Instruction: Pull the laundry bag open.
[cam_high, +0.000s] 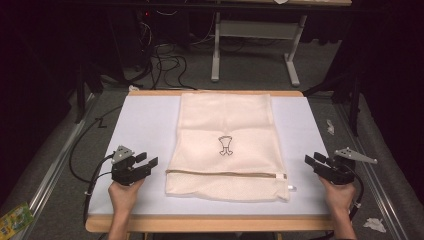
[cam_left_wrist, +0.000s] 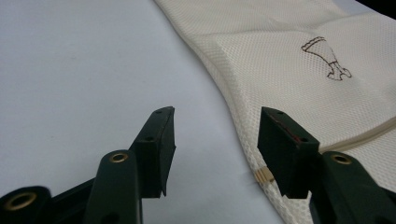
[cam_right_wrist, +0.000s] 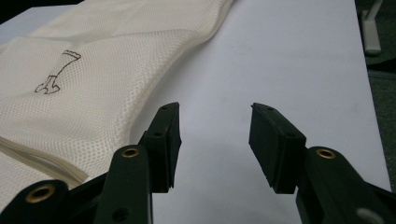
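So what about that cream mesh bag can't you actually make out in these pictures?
- Contents of the mesh bag: in the high view the weave hides whatever may be inside.
- The small printed emblem: too small in the high view to say what it depicts.
- The zipper pull: in the left gripper view, the left gripper has one open jaw covering the bag's near corner.

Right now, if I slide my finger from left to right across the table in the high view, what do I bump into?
Left tongs → mesh bag with a little drawing in its middle → zipper pull at the bag's right edge → right tongs.
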